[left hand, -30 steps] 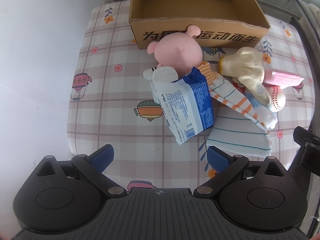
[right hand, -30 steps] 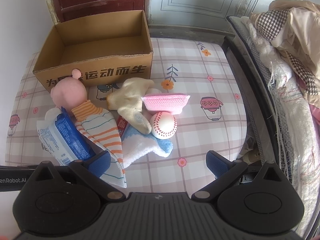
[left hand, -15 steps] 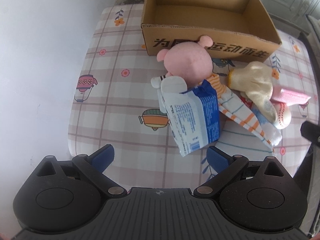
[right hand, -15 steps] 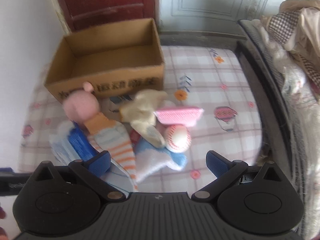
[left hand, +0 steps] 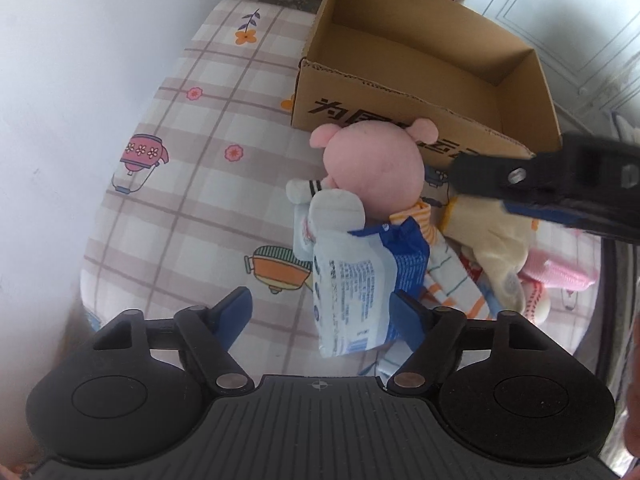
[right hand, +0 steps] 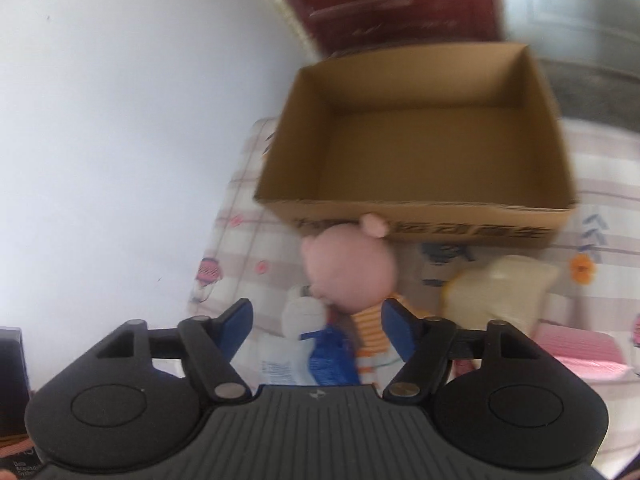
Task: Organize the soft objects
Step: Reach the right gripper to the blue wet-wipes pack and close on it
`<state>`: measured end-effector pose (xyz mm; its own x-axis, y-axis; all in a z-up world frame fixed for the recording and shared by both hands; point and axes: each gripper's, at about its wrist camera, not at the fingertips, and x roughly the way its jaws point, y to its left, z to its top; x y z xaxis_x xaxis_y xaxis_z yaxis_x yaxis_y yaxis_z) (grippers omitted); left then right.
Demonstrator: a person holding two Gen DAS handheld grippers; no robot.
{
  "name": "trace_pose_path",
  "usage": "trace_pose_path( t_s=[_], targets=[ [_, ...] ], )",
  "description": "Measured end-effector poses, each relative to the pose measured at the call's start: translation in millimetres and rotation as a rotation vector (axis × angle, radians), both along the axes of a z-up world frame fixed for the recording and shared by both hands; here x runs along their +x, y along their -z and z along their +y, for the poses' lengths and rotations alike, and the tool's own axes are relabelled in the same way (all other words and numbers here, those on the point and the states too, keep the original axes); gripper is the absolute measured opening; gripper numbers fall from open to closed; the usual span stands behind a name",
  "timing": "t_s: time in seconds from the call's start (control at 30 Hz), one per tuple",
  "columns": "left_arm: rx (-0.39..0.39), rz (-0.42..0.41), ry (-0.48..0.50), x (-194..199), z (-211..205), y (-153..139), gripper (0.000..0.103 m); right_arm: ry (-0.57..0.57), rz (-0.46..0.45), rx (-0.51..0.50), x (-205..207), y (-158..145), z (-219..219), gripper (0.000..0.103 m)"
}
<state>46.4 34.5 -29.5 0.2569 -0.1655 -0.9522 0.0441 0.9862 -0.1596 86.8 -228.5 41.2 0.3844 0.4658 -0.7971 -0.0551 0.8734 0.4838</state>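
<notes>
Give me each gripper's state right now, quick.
Left gripper: jaws closing, the blue-and-white packet between them, not yet pinched.
Right gripper: jaws closing around the pink plush doll, not yet gripped.

The right wrist view is blurring the cardboard box [right hand: 420, 148] lettering beyond reading. In the left wrist view, the right gripper [left hand: 560, 184] is covering the box's near corner, and the blue-white packet [left hand: 356, 280] is hiding most of the striped cloth [left hand: 448, 276].

White wall [right hand: 120, 120]; dark red door [right hand: 392, 0]; plaid patterned bedsheet [left hand: 192, 208].
</notes>
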Motion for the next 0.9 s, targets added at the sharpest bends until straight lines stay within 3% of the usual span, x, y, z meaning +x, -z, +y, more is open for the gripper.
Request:
trace_pose_path(
  t_s=[0.13, 0.2, 0.27, 0.33, 0.4, 0.6, 0.67, 0.8, 0.9],
  targets=[
    [-0.057, 0.014, 0.008, 13, -1, 8, 0.066, -0.087, 0.055, 0.025, 17, 21, 20, 0.053],
    [-0.077, 0.024, 0.016, 18, -3, 12, 0.062, -0.111, 0.101, 0.03, 25, 35, 24, 0.033],
    [-0.099, 0.033, 0.026, 21, -5, 16, 0.058, -0.126, 0.152, 0.016, 30, 48, 27, 0.024],
    [-0.112, 0.04, 0.031, 22, -8, 19, 0.049, -0.138, 0.184, 0.024, 32, 57, 29, 0.021],
    [-0.115, 0.037, 0.037, 20, -9, 20, 0.049, -0.149, 0.193, 0.047, 33, 58, 30, 0.017],
    [-0.171, 0.045, 0.052, 16, -3, 15, 0.038, -0.166, 0.24, 0.111, 23, 59, 38, 0.015],
    [-0.147, 0.043, 0.061, 14, -3, 14, 0.038, -0.144, 0.222, 0.111, 18, 53, 37, 0.015],
    [-0.105, 0.033, 0.068, 14, 0, 17, 0.042, -0.056, 0.136, 0.016, 23, 38, 25, 0.018],
    [-0.128, 0.055, 0.083, 19, 3, 23, 0.05, -0.032, 0.191, 0.01, 35, 53, 19, 0.021]
  ],
)
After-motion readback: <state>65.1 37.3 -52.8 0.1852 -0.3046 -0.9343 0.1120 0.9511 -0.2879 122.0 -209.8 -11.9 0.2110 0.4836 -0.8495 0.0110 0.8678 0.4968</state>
